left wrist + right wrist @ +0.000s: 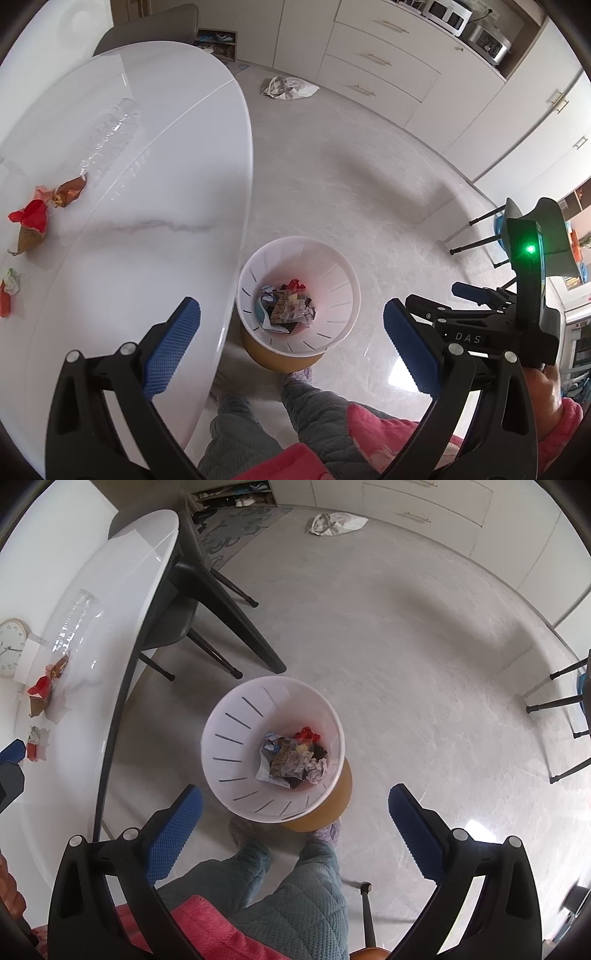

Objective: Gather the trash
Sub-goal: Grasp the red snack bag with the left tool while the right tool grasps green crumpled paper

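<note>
- Remaining trash lies on the white glossy marble-look table (147, 206), well apart from both tools: a red and brown crumpled paper wrapper (31, 229), a smaller brown foil-like wrapper (70, 190) just beside it, and a small white-and-orange crumpled scrap (9, 291) nearer the table's near edge.
- Handling, as a judgement: all three look light, soft and crushable — no breakage risk, but they may slide on the slick top. Best pinched across a raised fold or crumpled peak, not at a flat edge.
- A clear crinkled plastic tray or bottle (110, 129) lies farther along the table; thin, springy, likely slippery. Its exact shape is hard to make out.
- White slotted plastic waste bin (273, 746) stands on the floor beside the table edge, already holding mixed wrappers.
- Left gripper (291, 343): spread wide, nothing between the blue pads, above the bin.
- Right gripper (295, 834): likewise spread and empty, over the bin and the person's quilted grey-green trouser legs (295, 886).
- Hidden — the white-and-orange scrap is cut off at the frame edge in the left wrist view; bin contents cannot be identified individually.
</note>
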`<action>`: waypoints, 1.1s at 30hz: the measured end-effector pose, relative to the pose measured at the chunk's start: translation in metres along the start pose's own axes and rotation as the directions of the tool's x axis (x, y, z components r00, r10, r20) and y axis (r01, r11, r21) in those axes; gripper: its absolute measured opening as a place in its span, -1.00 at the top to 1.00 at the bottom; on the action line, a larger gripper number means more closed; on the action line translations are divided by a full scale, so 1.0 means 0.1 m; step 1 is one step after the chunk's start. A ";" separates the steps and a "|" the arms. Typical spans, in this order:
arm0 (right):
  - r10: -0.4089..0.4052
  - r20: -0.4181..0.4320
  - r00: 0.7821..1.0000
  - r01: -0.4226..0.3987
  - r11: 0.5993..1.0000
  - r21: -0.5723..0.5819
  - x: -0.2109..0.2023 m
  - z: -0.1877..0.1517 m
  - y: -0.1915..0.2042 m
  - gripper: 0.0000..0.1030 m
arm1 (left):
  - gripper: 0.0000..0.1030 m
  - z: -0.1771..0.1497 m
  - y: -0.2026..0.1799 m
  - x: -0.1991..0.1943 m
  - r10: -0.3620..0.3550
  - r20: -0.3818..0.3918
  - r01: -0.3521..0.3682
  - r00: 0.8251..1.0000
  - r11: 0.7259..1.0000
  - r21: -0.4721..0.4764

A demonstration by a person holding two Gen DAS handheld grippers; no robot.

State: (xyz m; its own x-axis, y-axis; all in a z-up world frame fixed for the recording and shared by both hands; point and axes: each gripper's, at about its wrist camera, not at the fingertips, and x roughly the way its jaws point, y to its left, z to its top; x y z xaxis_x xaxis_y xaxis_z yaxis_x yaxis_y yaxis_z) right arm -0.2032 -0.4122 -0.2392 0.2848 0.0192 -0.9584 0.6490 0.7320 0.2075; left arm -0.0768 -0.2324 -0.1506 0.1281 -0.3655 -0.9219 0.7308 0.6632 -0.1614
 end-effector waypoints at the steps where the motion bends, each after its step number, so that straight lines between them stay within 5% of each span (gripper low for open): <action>1: 0.002 0.006 1.000 -0.001 1.000 -0.005 -0.01 0.01 0.03 -0.94 | -0.85 0.00 0.03 -0.02 0.005 0.006 -0.005 1.000 1.000 -0.007; 10: 0.037 0.059 0.998 -0.028 0.989 -0.143 -0.15 0.18 0.76 -0.94 | -0.85 -0.12 0.80 -0.35 0.116 0.092 -0.097 0.989 0.977 -0.188; 22: 0.120 0.027 0.992 -0.100 0.916 -0.389 0.02 0.29 2.33 -0.94 | -0.85 -0.60 2.49 -0.75 0.327 0.083 -0.261 0.941 0.862 -0.435; 27: 0.142 0.007 0.990 -0.123 0.879 -0.460 0.09 0.28 2.89 -0.94 | -0.85 -0.76 3.09 -0.80 0.361 0.104 -0.303 0.927 0.883 -0.359; 33: 0.124 -0.027 0.992 -0.120 0.854 -0.507 0.13 0.18 3.37 -0.94 | -0.85 -0.76 3.57 -0.73 0.282 0.112 -0.271 0.953 0.957 -0.103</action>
State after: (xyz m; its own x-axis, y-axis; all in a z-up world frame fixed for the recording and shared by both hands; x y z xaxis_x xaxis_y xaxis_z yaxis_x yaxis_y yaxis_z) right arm 0.0325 -0.1775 -0.1782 0.3434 0.1282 -0.9304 0.1619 0.9677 0.1931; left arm 0.1238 0.0808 -0.1673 0.4033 -0.2348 -0.8844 0.5955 0.8012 0.0588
